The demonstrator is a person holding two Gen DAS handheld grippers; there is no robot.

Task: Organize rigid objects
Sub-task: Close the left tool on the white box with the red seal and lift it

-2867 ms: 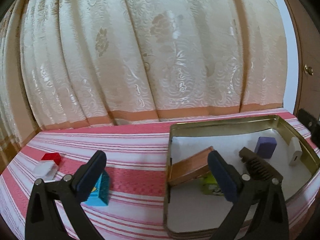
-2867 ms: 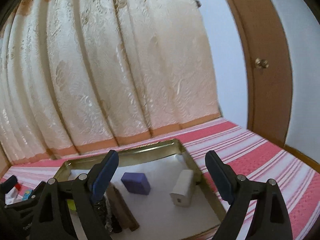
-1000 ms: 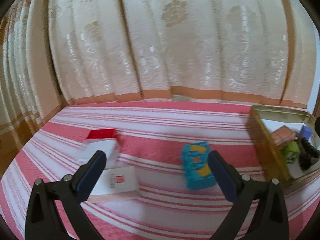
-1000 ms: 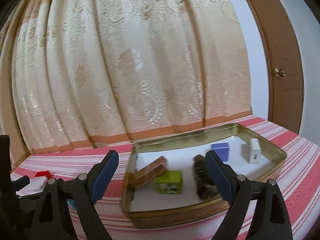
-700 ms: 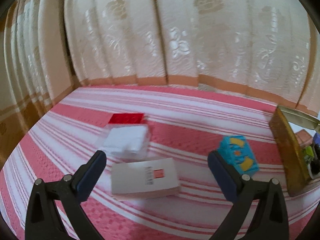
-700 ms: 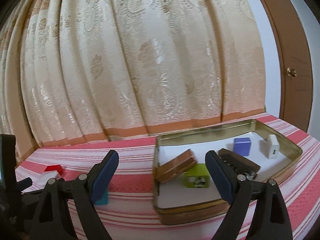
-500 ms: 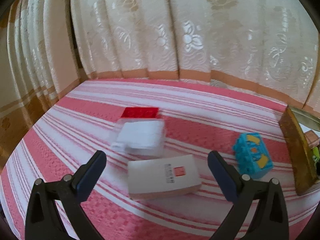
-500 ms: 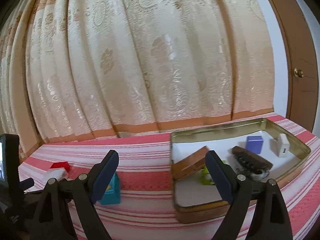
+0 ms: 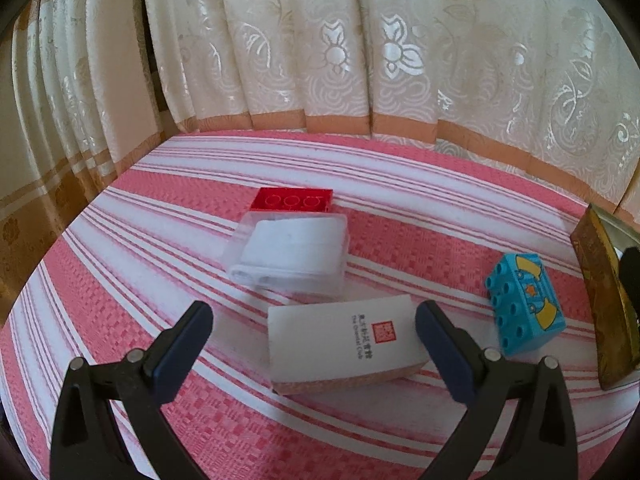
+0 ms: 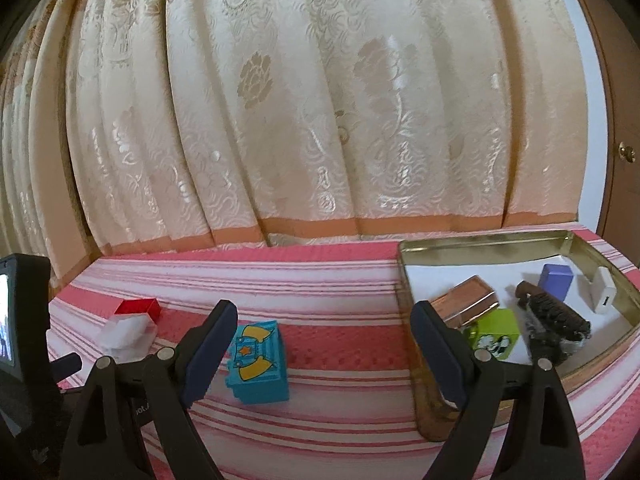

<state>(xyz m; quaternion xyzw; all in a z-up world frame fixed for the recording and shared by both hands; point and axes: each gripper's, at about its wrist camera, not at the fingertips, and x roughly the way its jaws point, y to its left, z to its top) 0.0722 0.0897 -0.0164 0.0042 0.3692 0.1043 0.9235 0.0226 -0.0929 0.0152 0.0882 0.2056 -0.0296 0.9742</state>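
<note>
My left gripper (image 9: pixel 314 334) is open, its jaws straddling a white card box (image 9: pixel 344 342) with a red stamp that lies on the striped cloth; the pads stand clear of it. Behind the box sit a clear plastic case (image 9: pixel 290 254) and a red brick (image 9: pixel 294 200). A blue toy brick (image 9: pixel 526 302) lies to the right. My right gripper (image 10: pixel 324 344) is open and empty, with the blue toy brick (image 10: pixel 258 356) just beyond its left finger. The gold tin tray (image 10: pixel 480 246) at right holds a copper box (image 10: pixel 466 300), green block (image 10: pixel 494 338), dark brush (image 10: pixel 554 316), purple block (image 10: pixel 556 278) and white charger (image 10: pixel 602 294).
The bed's pink-and-white striped cloth (image 9: pixel 160 280) runs back to cream curtains (image 10: pixel 320 120). The tray's edge (image 9: pixel 600 300) shows at the far right of the left wrist view. My left gripper's body and screen (image 10: pixel 24 340) fill the right wrist view's left edge. A wooden door (image 10: pixel 624 120) stands at right.
Both grippers swung leftwards away from the tray. The left one now frames the white card box, which slid to the centre. The blue brick came into the right wrist view.
</note>
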